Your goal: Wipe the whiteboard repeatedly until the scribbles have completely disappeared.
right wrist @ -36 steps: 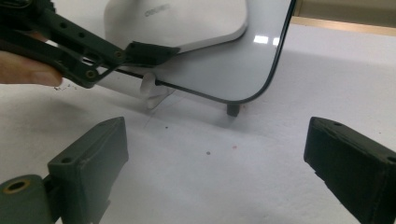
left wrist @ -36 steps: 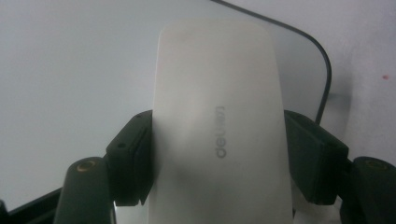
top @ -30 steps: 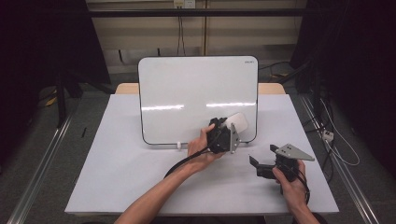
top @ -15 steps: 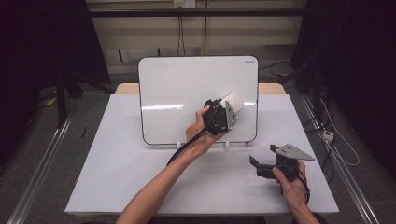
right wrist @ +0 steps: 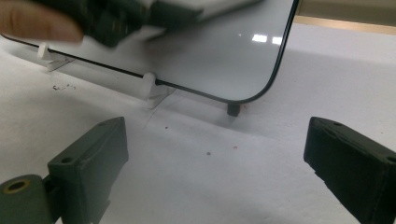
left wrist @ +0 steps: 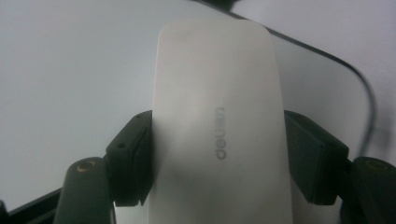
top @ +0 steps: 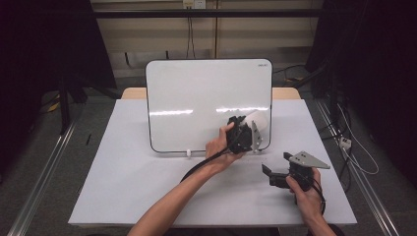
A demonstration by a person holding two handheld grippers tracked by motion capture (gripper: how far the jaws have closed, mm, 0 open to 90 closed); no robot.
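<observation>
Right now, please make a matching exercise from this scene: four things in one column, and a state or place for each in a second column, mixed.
1. left gripper
2. right gripper
3. eraser
4. whiteboard

a. stands propped on small clips on the table
b. jaws wide apart, with nothing between them
c. white, clamped between two black jaws
d. held up against the board's lower right part

Pairs: 1-d, 2-b, 3-c, 4-a

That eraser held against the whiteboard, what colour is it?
The eraser is white with faint grey lettering, seen best in the left gripper view.
</observation>
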